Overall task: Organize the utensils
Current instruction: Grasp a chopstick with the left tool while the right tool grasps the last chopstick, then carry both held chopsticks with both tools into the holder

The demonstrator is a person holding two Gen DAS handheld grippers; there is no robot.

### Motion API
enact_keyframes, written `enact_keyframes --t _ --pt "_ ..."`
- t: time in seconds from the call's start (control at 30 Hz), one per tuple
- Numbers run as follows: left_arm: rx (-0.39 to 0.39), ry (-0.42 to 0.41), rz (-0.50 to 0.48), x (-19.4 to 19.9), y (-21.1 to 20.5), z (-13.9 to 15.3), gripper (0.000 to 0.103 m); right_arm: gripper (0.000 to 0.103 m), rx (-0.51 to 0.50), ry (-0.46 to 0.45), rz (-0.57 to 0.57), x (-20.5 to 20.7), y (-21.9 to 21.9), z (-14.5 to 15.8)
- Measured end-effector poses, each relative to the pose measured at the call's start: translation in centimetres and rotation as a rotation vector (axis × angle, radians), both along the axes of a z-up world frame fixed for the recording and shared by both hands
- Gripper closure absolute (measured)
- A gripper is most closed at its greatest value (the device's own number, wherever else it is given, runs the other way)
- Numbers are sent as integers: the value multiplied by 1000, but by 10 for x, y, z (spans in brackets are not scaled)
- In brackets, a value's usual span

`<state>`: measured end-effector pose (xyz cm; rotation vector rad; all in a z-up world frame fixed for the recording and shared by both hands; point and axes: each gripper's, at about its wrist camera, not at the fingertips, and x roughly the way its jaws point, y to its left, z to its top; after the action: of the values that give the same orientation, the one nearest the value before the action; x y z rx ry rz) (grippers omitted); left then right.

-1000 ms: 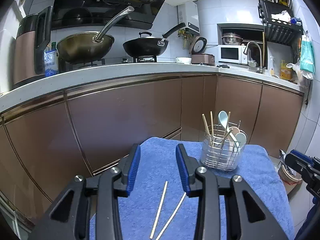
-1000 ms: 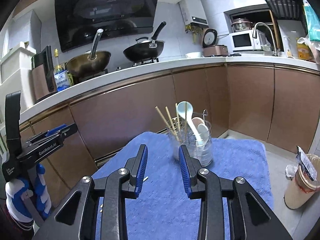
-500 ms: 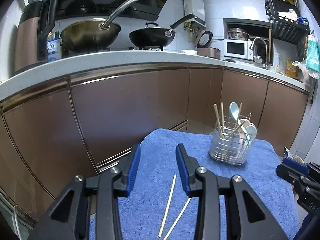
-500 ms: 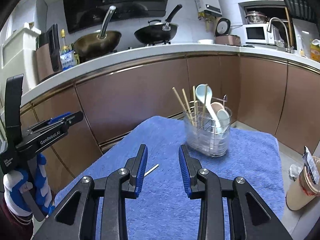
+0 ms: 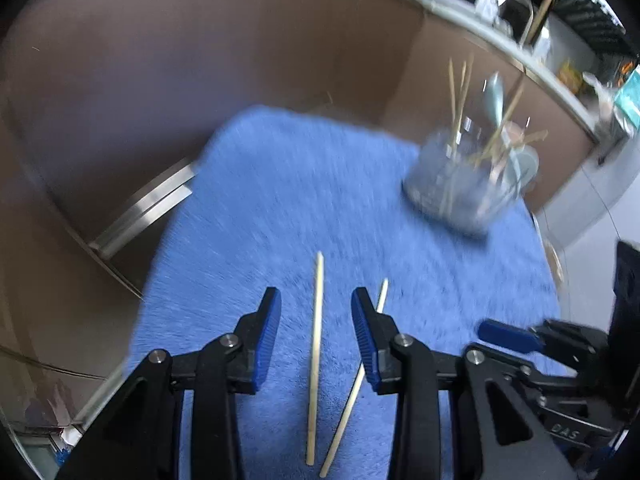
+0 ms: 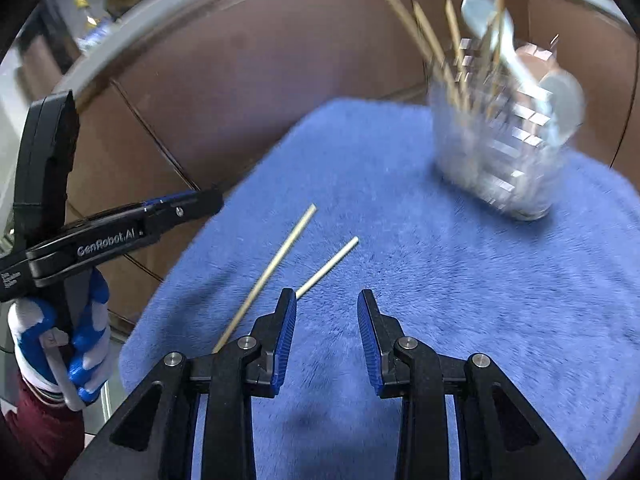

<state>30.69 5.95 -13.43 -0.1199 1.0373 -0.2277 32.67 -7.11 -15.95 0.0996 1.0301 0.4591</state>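
Two loose wooden chopsticks lie on the blue towel (image 5: 280, 184). In the left wrist view one chopstick (image 5: 316, 344) lies between the fingers of my open left gripper (image 5: 316, 320), the other chopstick (image 5: 356, 388) runs under its right finger. In the right wrist view both chopsticks (image 6: 276, 264) (image 6: 328, 266) lie left of my open, empty right gripper (image 6: 326, 320). A wire utensil holder (image 5: 464, 184) (image 6: 500, 148) with chopsticks and spoons stands at the towel's far right. The left gripper (image 6: 180, 208) shows at the left of the right wrist view.
Brown kitchen cabinet fronts (image 5: 200, 60) stand right behind the towel, under a countertop (image 5: 500, 40). The towel's left edge drops off to the floor (image 6: 132, 344). The right gripper (image 5: 520, 340) sits at the lower right of the left wrist view.
Both grippers have tilted down and moved toward the towel. The loose chopsticks now lie between and beside the left fingers. Both views are motion-blurred.
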Motion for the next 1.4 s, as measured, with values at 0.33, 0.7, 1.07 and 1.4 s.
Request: enact_keyframes --t 0.33,0.7,1.07,1.4 --pt "118 137 -106 42 -26 -54 79 71 -49 147 2 58 24 -34" --pt "102 149 -145 49 -10 -64 98 71 -119 212 2 89 47 -52" --pt "-35 92 -87 27 30 -50 98 95 -197 258 21 107 59 -60" --pt "-49 -38 -69 -14 23 -8 98 98 -81 184 57 65 30 -32"
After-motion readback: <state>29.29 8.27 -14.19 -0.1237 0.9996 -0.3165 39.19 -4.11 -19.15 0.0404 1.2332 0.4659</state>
